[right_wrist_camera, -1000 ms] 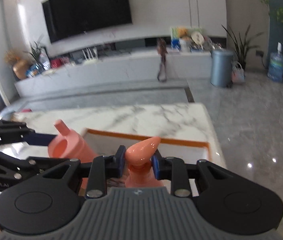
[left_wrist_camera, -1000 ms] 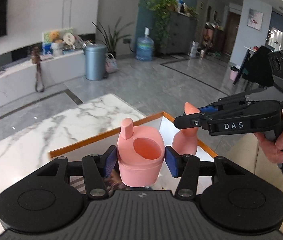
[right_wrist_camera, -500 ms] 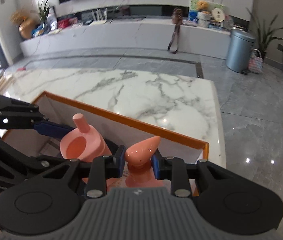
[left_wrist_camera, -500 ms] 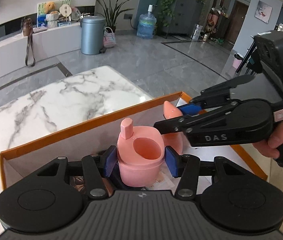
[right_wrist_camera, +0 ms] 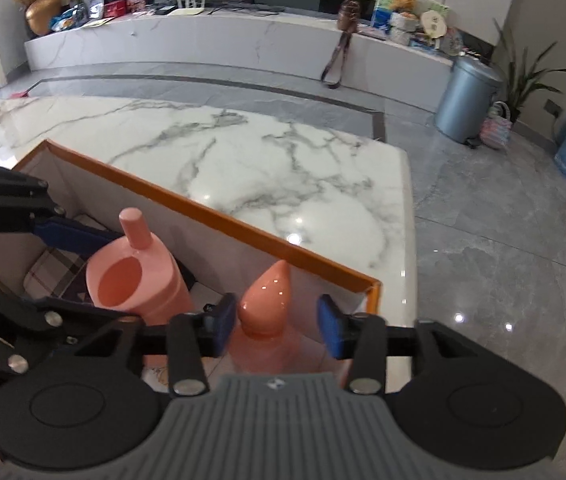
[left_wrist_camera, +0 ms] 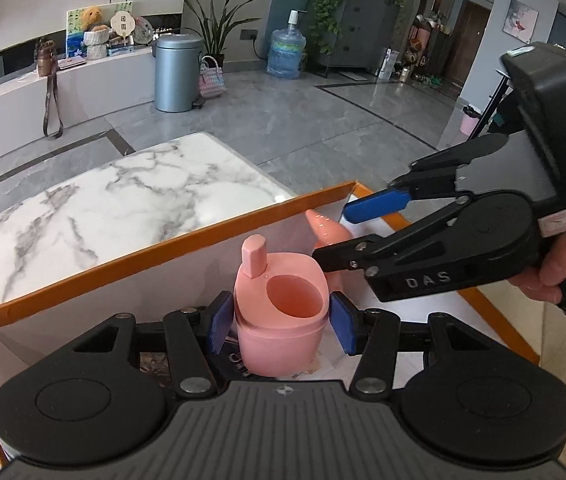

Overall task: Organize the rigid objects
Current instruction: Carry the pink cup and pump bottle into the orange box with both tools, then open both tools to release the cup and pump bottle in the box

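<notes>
Left gripper: we see its blue pads pressed on both sides of the pink cup; jaws about half spread, holding it upright.

Pink cup: its open mouth faces up, with a short peg at the rim; it hangs low inside the orange-rimmed box, near the middle of the long far wall.

Right gripper: its jaws have just been opening; we see the pink cone between them, a clear gap at the right pad, the left pad just beside it.

Pink cone: it stands upright in the box's far right corner, just beside the cup.

Box: it sits at the marble table's near right corner.
</notes>
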A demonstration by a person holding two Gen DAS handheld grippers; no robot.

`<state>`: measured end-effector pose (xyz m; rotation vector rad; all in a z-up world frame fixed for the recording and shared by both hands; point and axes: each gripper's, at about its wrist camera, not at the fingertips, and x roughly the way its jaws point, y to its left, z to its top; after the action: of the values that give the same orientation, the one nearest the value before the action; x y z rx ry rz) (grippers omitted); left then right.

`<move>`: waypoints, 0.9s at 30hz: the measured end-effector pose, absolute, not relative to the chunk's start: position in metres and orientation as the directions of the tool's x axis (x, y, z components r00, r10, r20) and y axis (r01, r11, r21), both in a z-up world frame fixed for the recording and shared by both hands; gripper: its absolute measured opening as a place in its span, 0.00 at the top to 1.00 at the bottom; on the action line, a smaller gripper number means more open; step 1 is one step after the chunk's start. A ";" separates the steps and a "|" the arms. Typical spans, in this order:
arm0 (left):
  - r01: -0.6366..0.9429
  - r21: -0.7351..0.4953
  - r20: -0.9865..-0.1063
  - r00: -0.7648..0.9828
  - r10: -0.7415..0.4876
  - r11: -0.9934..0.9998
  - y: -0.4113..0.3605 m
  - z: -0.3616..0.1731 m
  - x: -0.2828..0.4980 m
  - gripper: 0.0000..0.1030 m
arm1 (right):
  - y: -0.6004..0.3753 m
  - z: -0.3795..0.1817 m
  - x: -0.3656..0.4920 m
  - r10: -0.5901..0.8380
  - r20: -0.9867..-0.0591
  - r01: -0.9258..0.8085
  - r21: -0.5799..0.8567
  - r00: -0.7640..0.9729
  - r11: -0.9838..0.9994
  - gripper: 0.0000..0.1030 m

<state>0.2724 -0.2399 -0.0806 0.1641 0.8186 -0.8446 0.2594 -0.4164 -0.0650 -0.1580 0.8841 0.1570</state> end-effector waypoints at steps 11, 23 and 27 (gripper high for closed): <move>0.679 -0.234 -0.708 0.371 -0.600 0.696 -0.273 -0.089 0.248 0.42 | -0.428 -0.024 0.185 -0.146 -0.600 0.174 -0.011 0.787 0.985 0.42; 0.592 -0.269 -0.743 0.374 -0.554 0.760 -0.295 -0.095 0.248 0.42 | -0.441 -0.049 0.155 -0.221 -0.652 0.382 0.115 0.725 0.917 0.42; 0.576 -0.262 -0.794 0.327 -0.512 0.774 -0.301 -0.100 0.254 0.42 | -0.442 -0.050 0.151 -0.234 -0.657 0.394 0.105 0.717 0.913 0.42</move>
<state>0.2544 -0.3008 -0.1003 0.0717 1.0121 -0.7133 0.1508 -0.4425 -0.0502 0.2460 0.6888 -0.3517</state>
